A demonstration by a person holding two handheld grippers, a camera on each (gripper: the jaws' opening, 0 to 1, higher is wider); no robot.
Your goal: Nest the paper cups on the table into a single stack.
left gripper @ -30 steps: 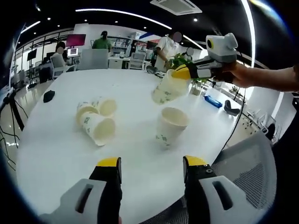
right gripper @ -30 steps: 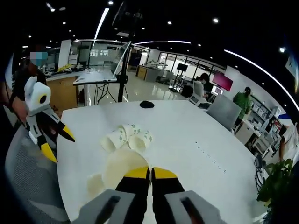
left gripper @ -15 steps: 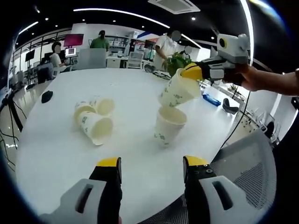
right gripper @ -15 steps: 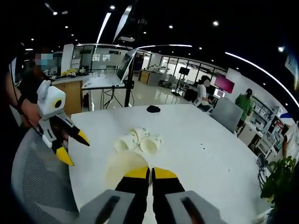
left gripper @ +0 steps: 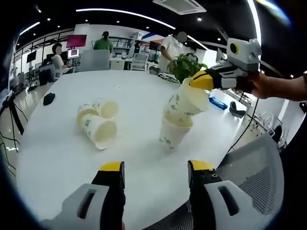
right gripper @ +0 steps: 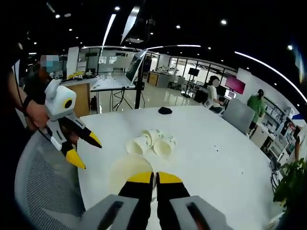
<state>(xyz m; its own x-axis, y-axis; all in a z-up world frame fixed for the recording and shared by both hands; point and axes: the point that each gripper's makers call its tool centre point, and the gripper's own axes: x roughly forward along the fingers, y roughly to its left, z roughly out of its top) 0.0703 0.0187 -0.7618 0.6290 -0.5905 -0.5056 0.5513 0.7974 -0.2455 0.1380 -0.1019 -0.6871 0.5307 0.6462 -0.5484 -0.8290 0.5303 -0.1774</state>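
The right gripper [left gripper: 197, 81] pinches a tilted paper cup's rim [left gripper: 186, 101] over the upright cup [left gripper: 173, 130]; the left gripper [left gripper: 156, 167] hangs wide open.

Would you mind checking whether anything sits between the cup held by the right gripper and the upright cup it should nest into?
Nothing visible does: the held cup hangs tilted directly over the upright cup, its base at the open rim.

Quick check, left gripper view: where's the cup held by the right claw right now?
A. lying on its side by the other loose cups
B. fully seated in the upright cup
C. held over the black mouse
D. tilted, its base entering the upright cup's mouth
D: the held cup hangs tilted from the right claw, its base just inside the rim of the upright cup, not seated.
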